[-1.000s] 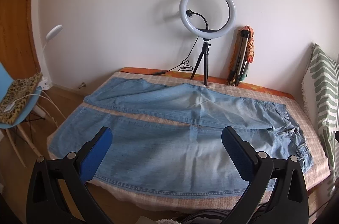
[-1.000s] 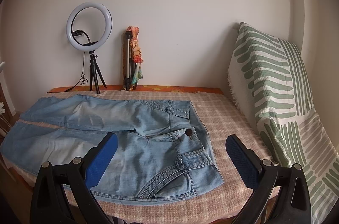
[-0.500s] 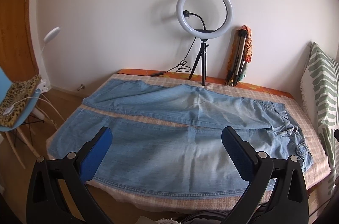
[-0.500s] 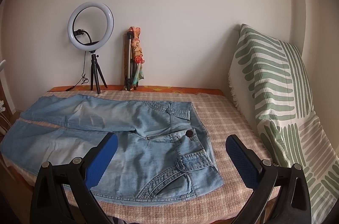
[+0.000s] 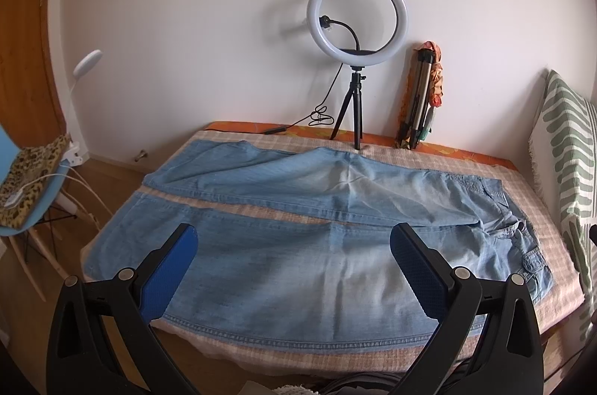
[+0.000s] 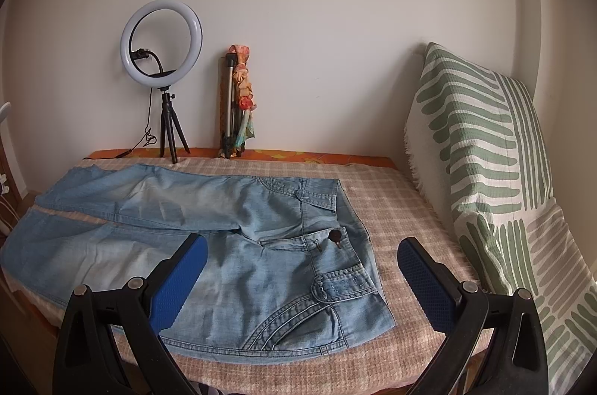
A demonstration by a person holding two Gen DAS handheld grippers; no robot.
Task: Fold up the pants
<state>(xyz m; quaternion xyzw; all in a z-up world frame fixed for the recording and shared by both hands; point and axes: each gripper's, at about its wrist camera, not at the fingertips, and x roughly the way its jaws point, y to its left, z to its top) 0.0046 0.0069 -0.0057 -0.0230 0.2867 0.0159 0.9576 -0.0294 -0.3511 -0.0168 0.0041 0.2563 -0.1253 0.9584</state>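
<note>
Light blue denim pants are seen laid flat and unfolded on a bed covered with a beige checked spread. The legs are spread apart, with a strip of the spread visible between them. The waistband, with a dark button and front pockets, is seen toward the bed's right end; the leg hems reach the left end, where the near hem lies at the left edge. The near leg runs along the front edge of the bed; the far leg lies toward the wall side.

The left gripper is held above the front edge over the near leg, jaws wide apart, nothing between the blue pads. The right gripper is held above the front right part of the bed, over the hip and pocket region, jaws likewise wide apart and empty. No contact with the fabric is seen for either gripper.

At the bed's back edge, against the wall, a ring light on a small black tripod is noted, with a folded tripod wrapped in a patterned cloth just beside it. A green-and-white patterned cushion is propped upright at the right end of the bed. A blue chair with a leopard-print pad is recorded on the floor beyond the left end
</note>
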